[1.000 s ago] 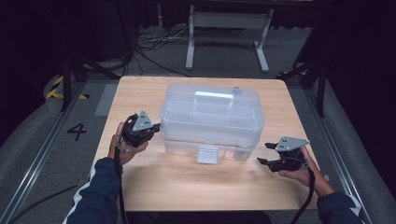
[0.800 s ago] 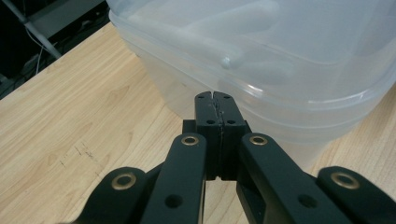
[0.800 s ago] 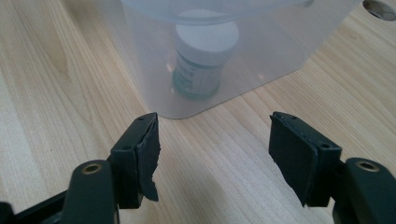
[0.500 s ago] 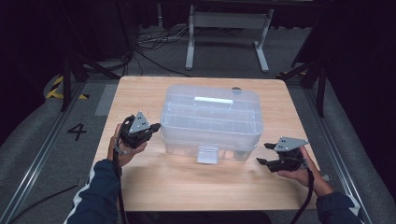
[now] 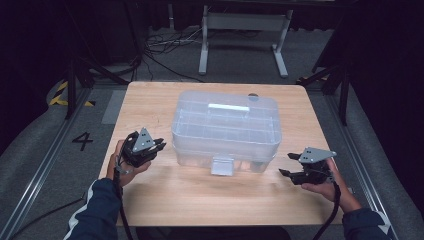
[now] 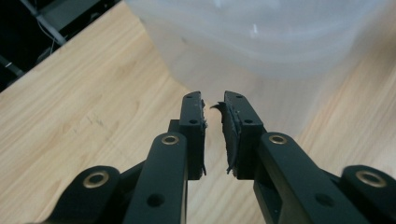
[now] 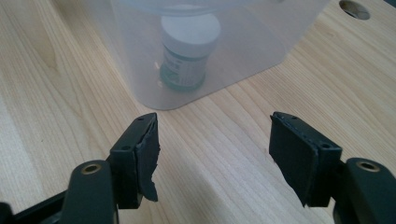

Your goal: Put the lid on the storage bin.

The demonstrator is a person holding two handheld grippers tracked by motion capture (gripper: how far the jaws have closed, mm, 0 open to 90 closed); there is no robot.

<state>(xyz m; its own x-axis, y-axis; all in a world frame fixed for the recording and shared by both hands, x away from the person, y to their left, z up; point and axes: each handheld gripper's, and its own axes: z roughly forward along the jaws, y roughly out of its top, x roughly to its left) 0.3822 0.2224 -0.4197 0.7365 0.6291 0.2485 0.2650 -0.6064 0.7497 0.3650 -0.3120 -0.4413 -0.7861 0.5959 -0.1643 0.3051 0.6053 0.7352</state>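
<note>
Translucent plastic box [image 5: 226, 129], matt wooden table [image 5: 200, 200]

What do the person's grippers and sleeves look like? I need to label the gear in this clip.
Both the left gripper and the right gripper are black, two-jawed, with brass-coloured pivot pins, worn dark pads and a grey three-cornered plate on top. A black cable trails from each. The sleeves are dark blue, the left with a white stripe.

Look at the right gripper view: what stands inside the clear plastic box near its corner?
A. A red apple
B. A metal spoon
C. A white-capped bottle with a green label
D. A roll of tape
C: through the wall of the clear plastic box, a white-capped bottle with a green label stands upright just inside the corner.
</note>
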